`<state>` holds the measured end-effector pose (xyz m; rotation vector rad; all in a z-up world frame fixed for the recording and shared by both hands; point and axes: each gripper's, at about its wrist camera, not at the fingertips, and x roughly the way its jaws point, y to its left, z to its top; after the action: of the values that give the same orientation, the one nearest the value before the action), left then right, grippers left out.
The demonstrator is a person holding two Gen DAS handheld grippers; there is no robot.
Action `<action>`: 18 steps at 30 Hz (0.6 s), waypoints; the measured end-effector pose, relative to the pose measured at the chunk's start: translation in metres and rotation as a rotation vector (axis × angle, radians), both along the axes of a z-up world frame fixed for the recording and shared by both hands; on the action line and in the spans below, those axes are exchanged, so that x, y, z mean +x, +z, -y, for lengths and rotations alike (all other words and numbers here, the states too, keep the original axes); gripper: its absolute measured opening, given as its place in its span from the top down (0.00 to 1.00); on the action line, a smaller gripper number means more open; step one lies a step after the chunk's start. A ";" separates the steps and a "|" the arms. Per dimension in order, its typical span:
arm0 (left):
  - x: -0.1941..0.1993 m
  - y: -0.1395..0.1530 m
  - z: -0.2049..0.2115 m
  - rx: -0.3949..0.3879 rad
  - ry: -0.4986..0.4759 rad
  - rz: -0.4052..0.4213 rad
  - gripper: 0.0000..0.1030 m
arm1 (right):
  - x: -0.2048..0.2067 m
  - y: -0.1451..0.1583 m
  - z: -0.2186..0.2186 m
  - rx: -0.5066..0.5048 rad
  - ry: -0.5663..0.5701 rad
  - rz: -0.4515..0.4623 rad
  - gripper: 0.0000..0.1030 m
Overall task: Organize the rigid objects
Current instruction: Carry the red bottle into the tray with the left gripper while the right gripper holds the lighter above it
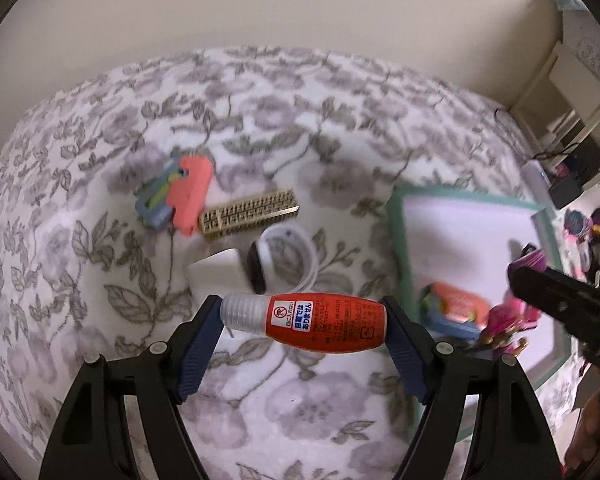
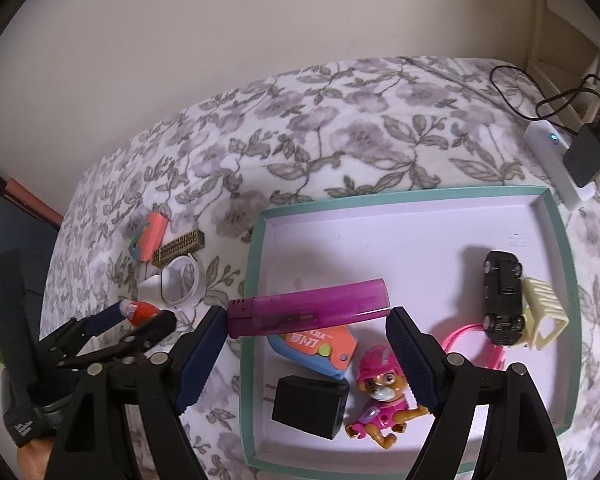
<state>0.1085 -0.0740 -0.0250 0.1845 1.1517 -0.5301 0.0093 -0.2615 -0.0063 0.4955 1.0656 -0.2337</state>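
Note:
My left gripper [image 1: 304, 322] is shut on a small red bottle [image 1: 320, 322] with a clear cap, held above the floral blanket; it also shows in the right wrist view [image 2: 140, 313]. My right gripper [image 2: 308, 316] is shut on a purple lighter [image 2: 308, 308], held above the left part of the teal-rimmed tray [image 2: 256, 264]. In the tray lie a black charger [image 2: 310, 406], a pink pup figure [image 2: 382, 396], an orange-blue case [image 2: 320, 346], a black toy car [image 2: 502, 298], a cream clip [image 2: 544, 312] and a pink cable [image 2: 476, 340].
On the blanket left of the tray lie an orange-blue toy [image 1: 180, 196], a gold patterned bar [image 1: 250, 216], a white band [image 1: 288, 256] and a white block [image 1: 220, 272]. A white device [image 2: 552, 160] and a black adapter [image 2: 588, 156] with cables sit at the far right.

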 end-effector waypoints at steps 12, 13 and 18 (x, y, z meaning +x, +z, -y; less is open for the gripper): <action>-0.035 0.016 0.054 -0.035 -0.070 0.043 0.23 | -0.024 -0.015 0.039 -0.017 -0.092 -0.067 0.19; -0.038 0.015 0.060 -0.032 -0.080 0.045 0.23 | -0.027 -0.015 0.043 -0.020 -0.102 -0.069 0.19; -0.048 0.013 0.078 -0.037 -0.081 0.046 0.23 | -0.038 -0.015 0.062 -0.025 -0.147 -0.068 0.19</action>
<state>0.0601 -0.1520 -0.0122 0.2113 1.0927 -0.6158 -0.0285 -0.3230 -0.0212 0.5472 1.0924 -0.3953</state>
